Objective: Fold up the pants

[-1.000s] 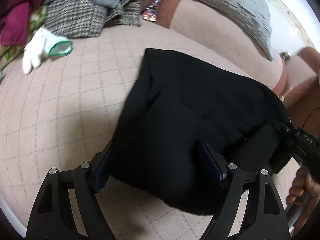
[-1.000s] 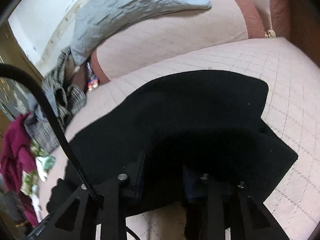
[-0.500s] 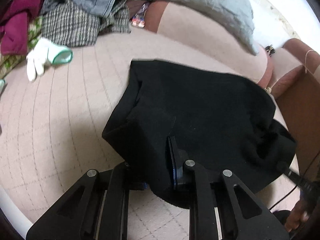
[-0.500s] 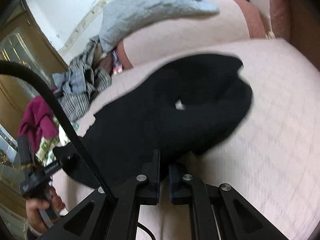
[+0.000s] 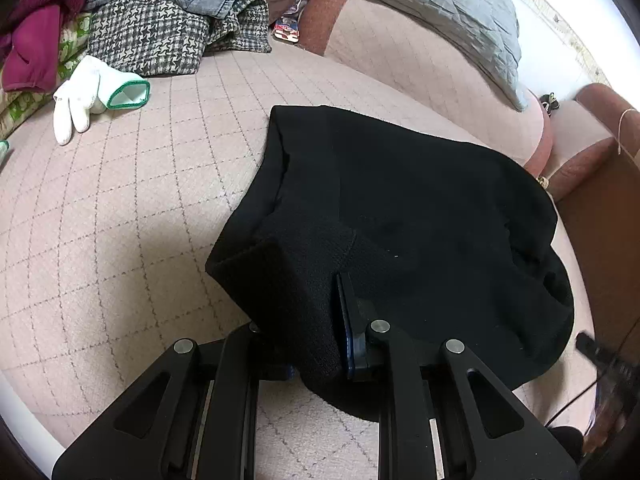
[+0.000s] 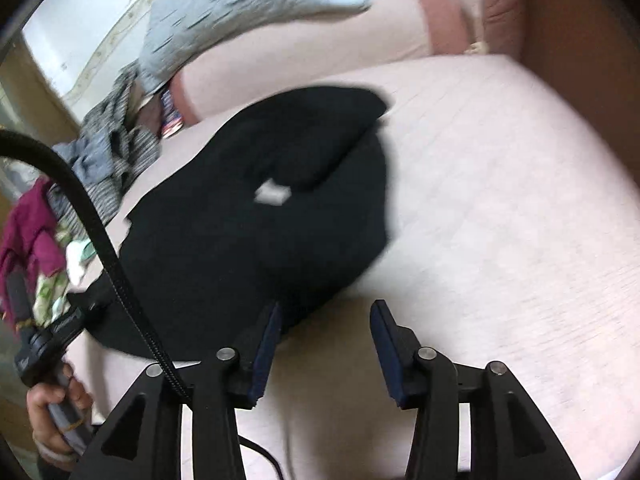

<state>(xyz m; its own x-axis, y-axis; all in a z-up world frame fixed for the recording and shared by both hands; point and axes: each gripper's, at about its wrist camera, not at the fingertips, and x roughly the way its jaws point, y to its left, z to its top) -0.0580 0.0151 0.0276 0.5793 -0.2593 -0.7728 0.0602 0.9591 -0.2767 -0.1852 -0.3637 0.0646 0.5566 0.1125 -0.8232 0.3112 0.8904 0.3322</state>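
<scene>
Two claws are working on the black pants [image 5: 400,216], lying bunched on the bed [image 5: 120,208]. My left claw [image 5: 312,344] is clamping one fabric edge (to anchor it), while my right claw [image 6: 324,344] is opening, nothing between.

No legible text anywhere.

Your left wrist view is sharp and evenly daylit, with a blown-out top right corner. Your right wrist view is motion-blurred throughout. Both bend at fisheye edges.
</scene>
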